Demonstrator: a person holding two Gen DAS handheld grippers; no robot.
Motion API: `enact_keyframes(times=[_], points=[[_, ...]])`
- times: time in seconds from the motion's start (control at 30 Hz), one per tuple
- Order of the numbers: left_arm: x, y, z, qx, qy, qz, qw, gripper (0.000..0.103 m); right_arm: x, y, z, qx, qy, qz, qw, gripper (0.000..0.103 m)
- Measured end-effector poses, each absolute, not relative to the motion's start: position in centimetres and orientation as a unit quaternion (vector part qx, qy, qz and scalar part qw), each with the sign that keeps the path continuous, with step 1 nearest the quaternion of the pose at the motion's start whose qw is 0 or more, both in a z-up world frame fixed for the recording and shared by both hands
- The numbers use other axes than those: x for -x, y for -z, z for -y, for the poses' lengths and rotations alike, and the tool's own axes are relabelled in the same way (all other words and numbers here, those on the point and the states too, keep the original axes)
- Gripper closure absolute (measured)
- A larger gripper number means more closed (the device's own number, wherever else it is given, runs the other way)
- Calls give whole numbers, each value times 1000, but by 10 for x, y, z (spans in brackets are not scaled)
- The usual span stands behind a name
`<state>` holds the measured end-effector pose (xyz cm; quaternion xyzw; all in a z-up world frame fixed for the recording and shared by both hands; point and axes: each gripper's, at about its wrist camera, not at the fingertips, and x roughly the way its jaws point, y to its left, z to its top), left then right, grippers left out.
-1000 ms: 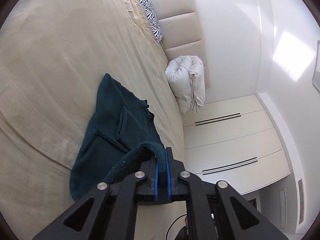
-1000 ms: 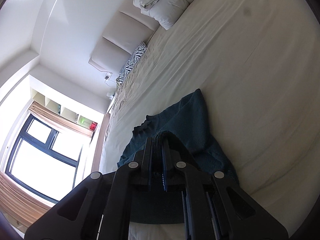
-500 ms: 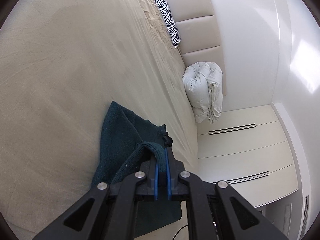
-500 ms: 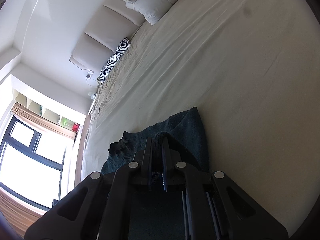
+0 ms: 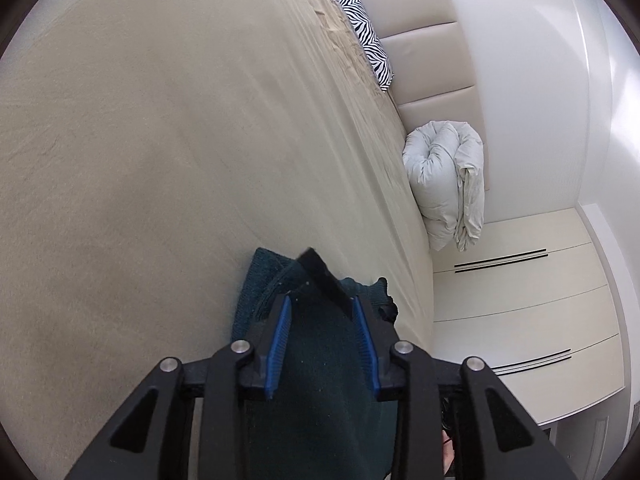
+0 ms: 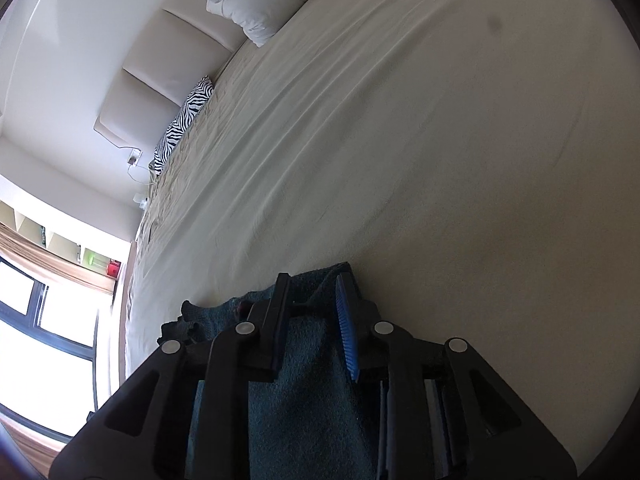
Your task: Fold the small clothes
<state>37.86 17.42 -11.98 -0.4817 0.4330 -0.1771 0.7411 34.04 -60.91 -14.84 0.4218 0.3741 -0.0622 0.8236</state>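
Both tongs spread wide, left gripper [image 5: 322,308] and right gripper [image 6: 312,300] over teal garment [image 5: 320,380]; loose fold may spring open on sheet [image 5: 160,160]

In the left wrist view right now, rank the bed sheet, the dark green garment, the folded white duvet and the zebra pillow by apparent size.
1. bed sheet
2. dark green garment, though it lies nearest the camera, which inflates it
3. folded white duvet
4. zebra pillow
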Motion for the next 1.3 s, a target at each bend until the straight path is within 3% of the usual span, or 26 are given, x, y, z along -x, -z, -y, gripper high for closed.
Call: enact_keyframes(times=[0.13, 0.37, 0.77, 1.0, 1.1, 1.3], points=[[-365, 114, -179, 479, 175, -426, 747, 55, -332, 146, 609, -409, 64, -368, 833, 62], [-307, 99, -169, 399, 180, -431, 789, 45, -293, 134, 584, -314, 44, -408, 856, 62], [-236, 114, -134, 313, 189, -455, 812, 45, -221, 151, 553, -236, 38, -451, 860, 64], [-226, 111, -135, 289, 169, -453, 827, 71, -201, 144, 538, -199, 35, -448, 871, 73], [-224, 111, -134, 277, 162, -454, 831, 74, -194, 139, 538, -194, 43, -441, 875, 73], [-224, 113, -133, 258, 151, -458, 837, 84, -188, 140, 535, -167, 44, -449, 877, 91]])
